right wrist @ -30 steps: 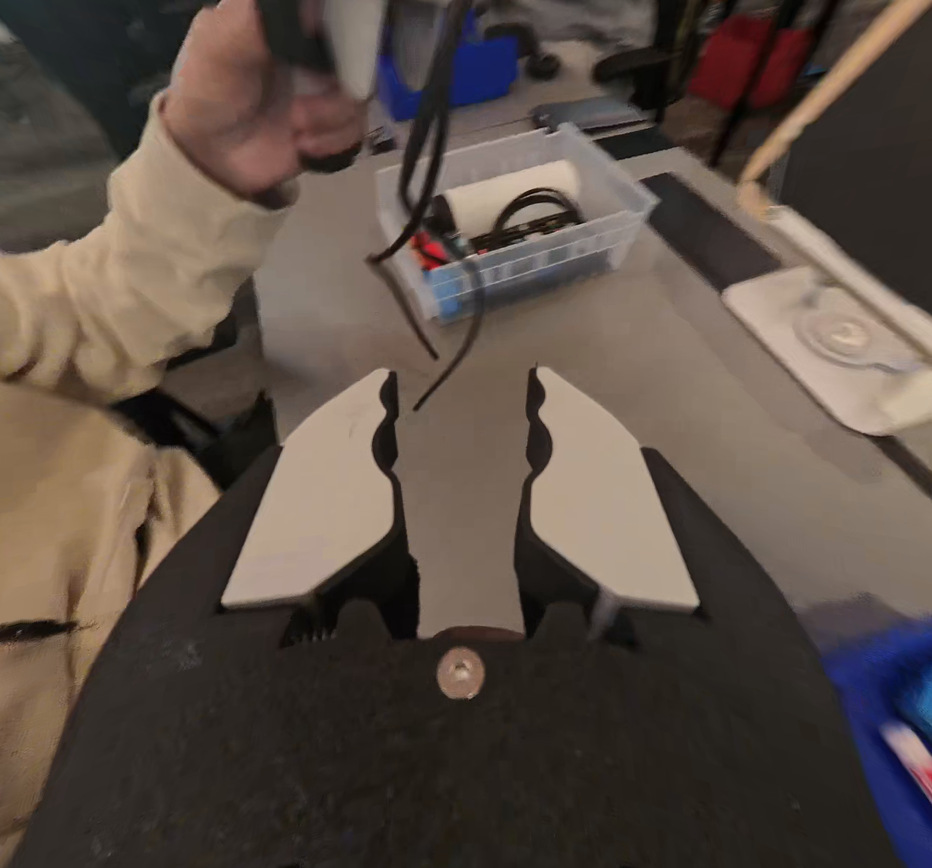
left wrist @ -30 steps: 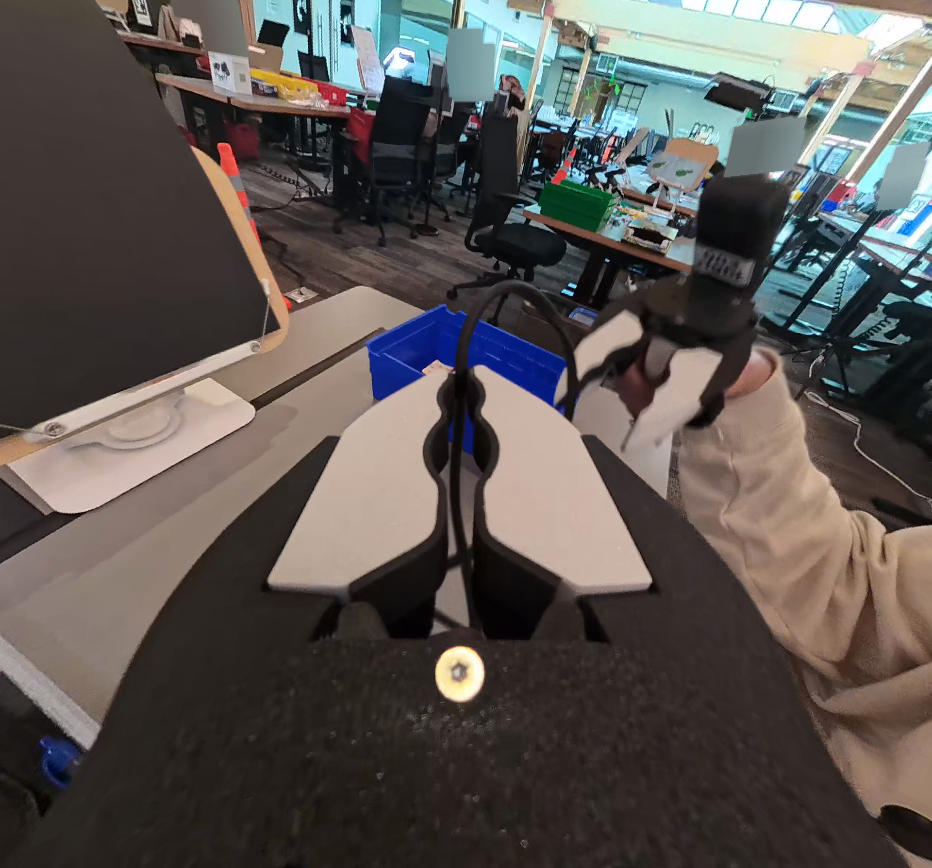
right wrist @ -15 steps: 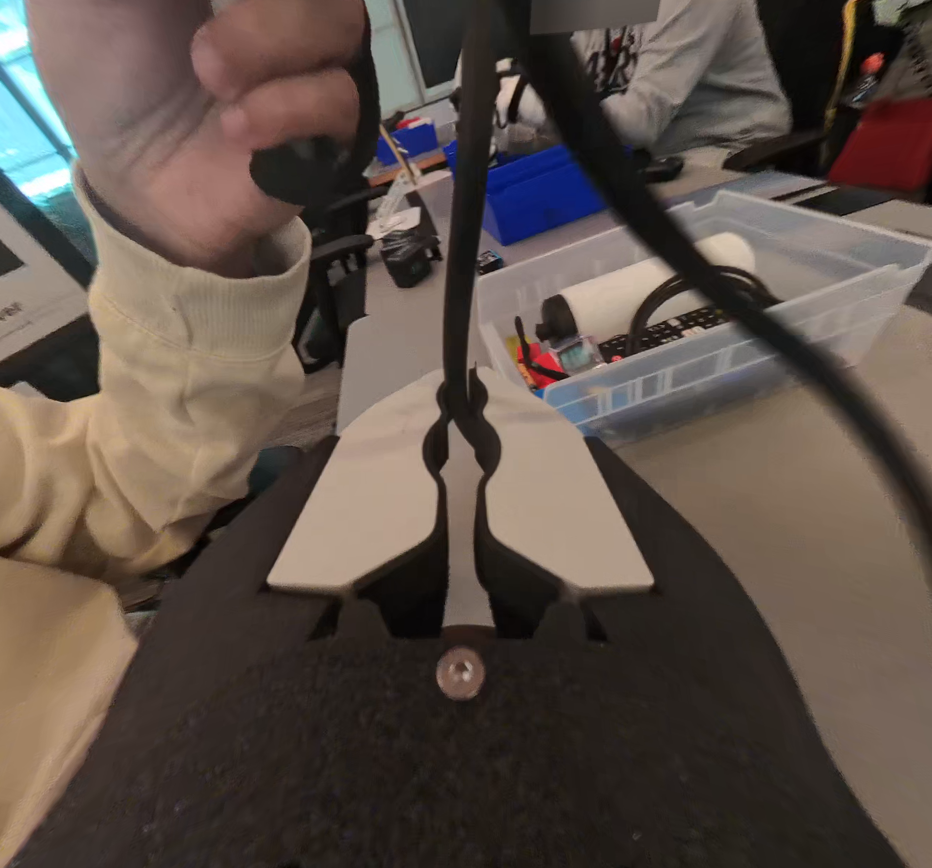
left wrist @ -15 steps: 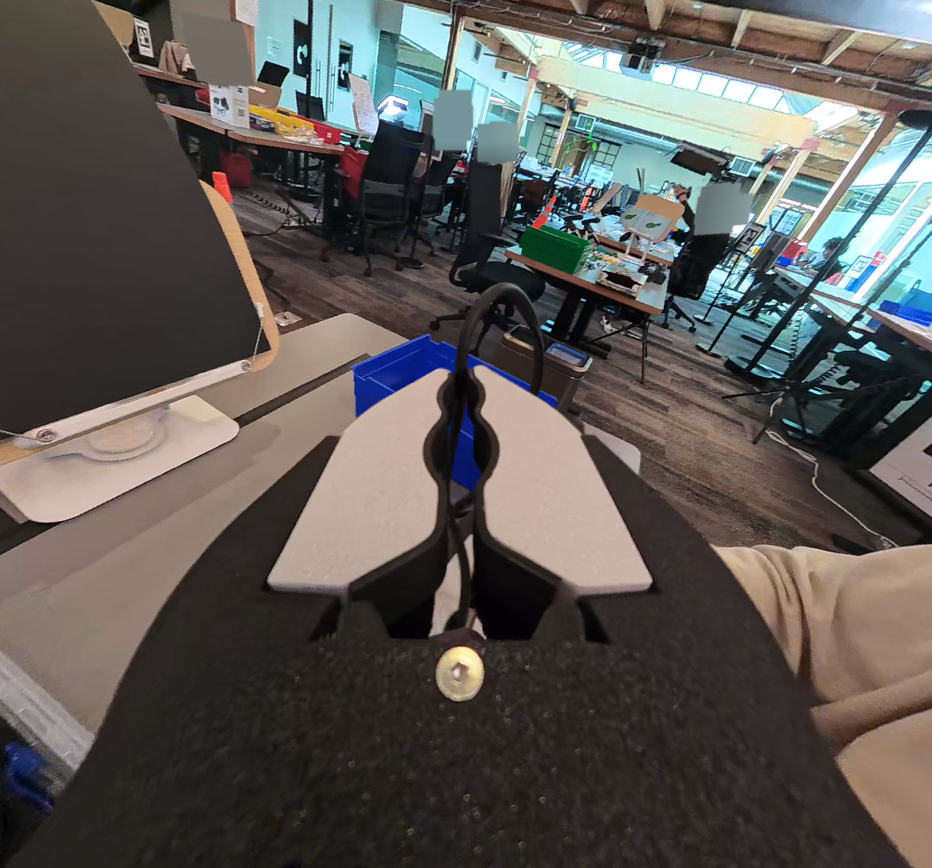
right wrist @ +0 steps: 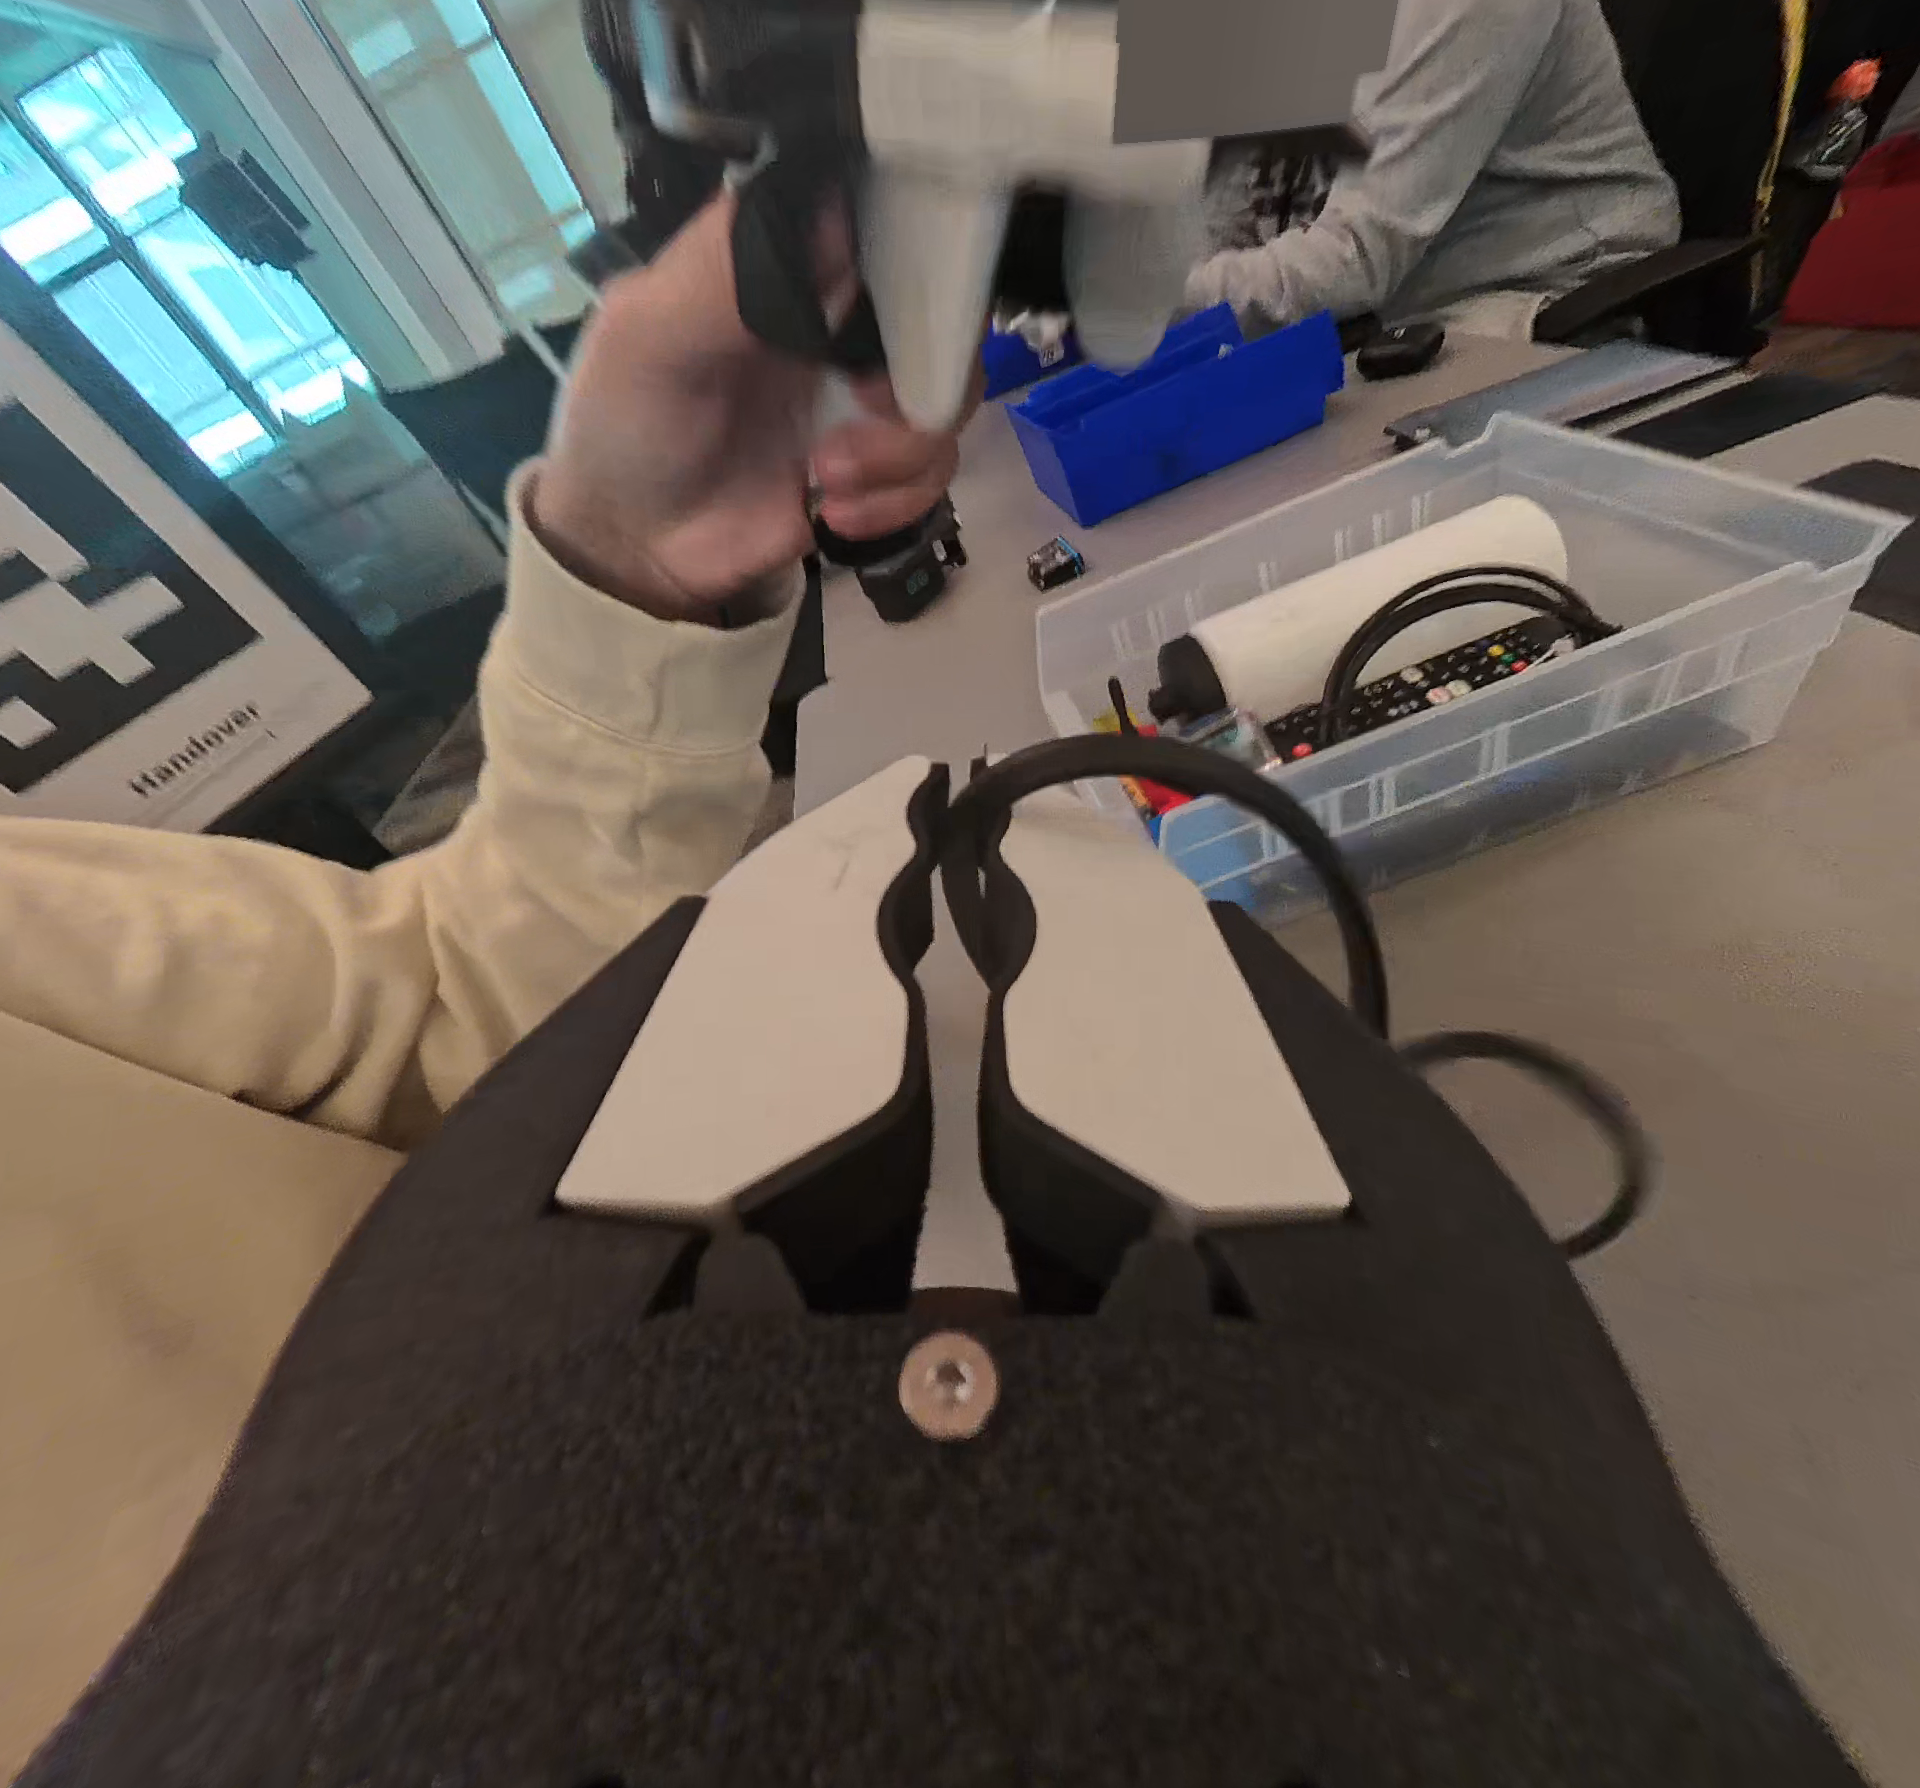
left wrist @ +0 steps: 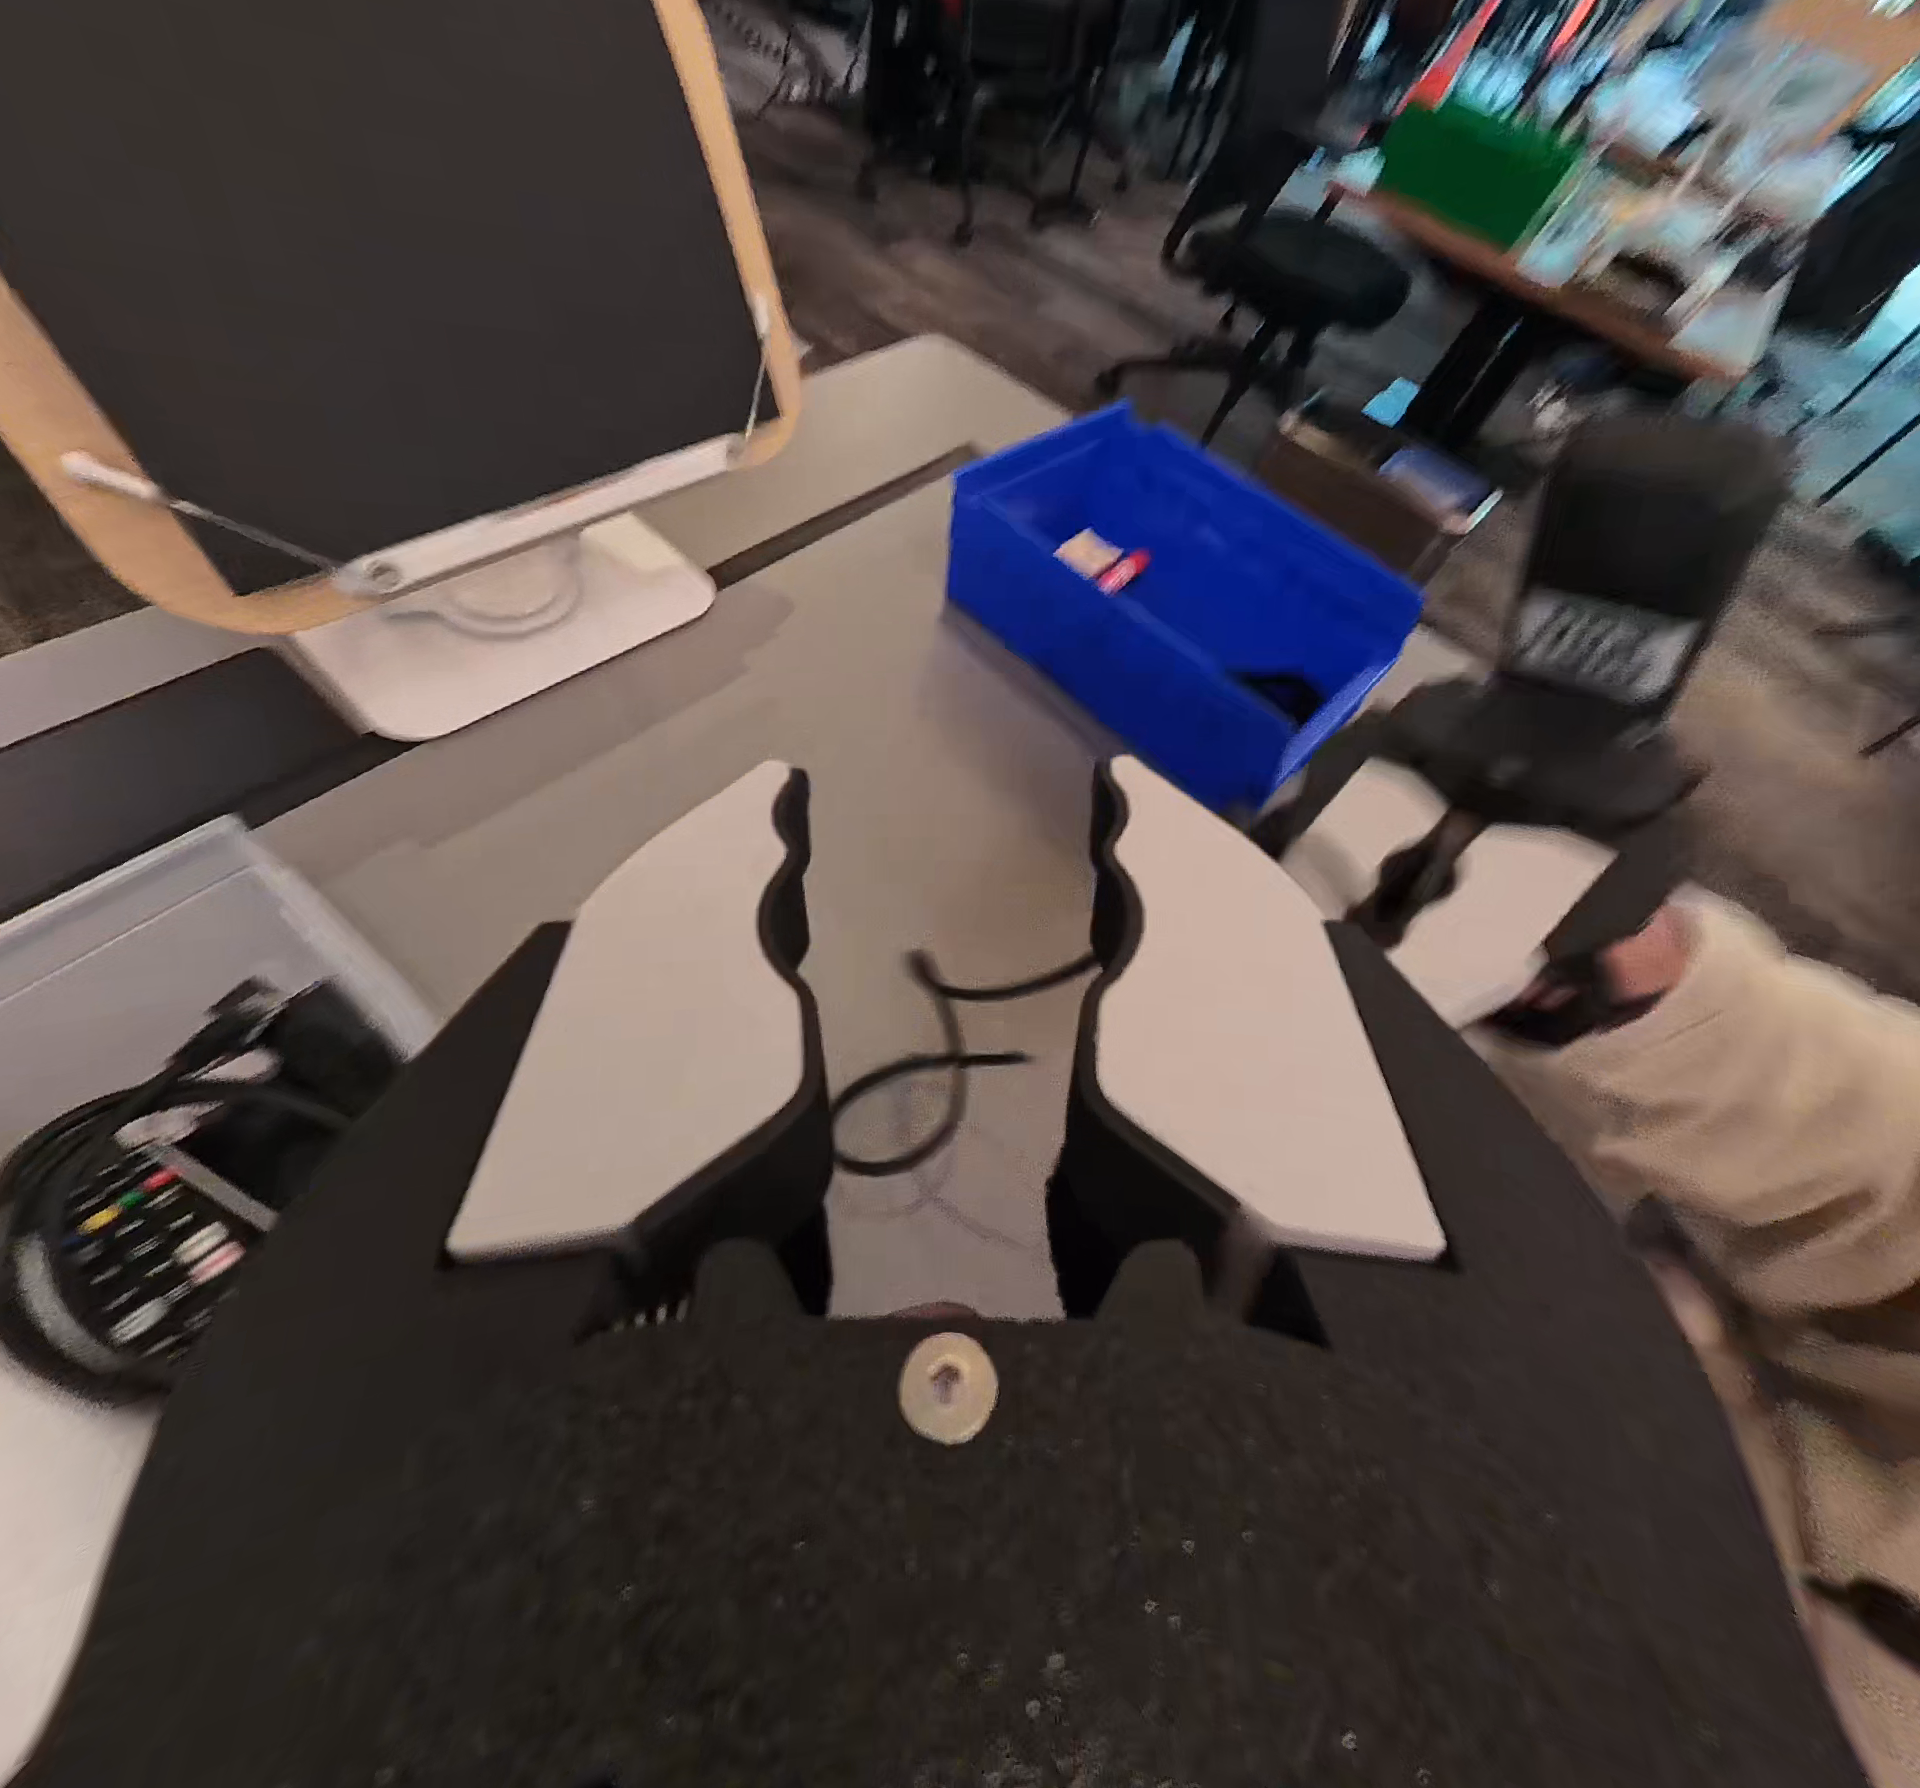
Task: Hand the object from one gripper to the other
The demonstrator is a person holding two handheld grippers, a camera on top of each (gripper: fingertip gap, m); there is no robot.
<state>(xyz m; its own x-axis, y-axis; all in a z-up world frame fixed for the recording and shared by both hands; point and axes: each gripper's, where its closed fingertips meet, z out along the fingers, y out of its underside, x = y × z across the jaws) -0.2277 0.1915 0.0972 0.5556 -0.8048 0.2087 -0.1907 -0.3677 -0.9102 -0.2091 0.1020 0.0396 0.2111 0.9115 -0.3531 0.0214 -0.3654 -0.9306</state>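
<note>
The object is a thin black cable (right wrist: 1195,772). My right gripper (right wrist: 966,803) is shut on it at the fingertips. The cable arcs to the right and hangs in a loop over the grey table (right wrist: 1558,959). My left gripper (left wrist: 945,793) is open and empty. In the left wrist view the cable's loose ends (left wrist: 935,1042) hang below, between its spread fingers. The left gripper (right wrist: 1029,367) also shows in the right wrist view, raised and apart from the cable, held by a hand in a cream sleeve (right wrist: 644,678). The right gripper's black body (left wrist: 1621,616) shows blurred at the right.
A clear plastic bin (right wrist: 1662,512) with a white roll, a remote and cables stands ahead of the right gripper; it also shows in the left wrist view (left wrist: 104,928). A blue bin (left wrist: 1143,616) and a black panel on a white base (left wrist: 499,626) stand on the table. A person sits behind. The gap from one gripper's tips to the other's is roughly 11 centimetres.
My left gripper has opened, let go of the cable and drawn away. My right gripper closed on the cable and now holds it alone.
</note>
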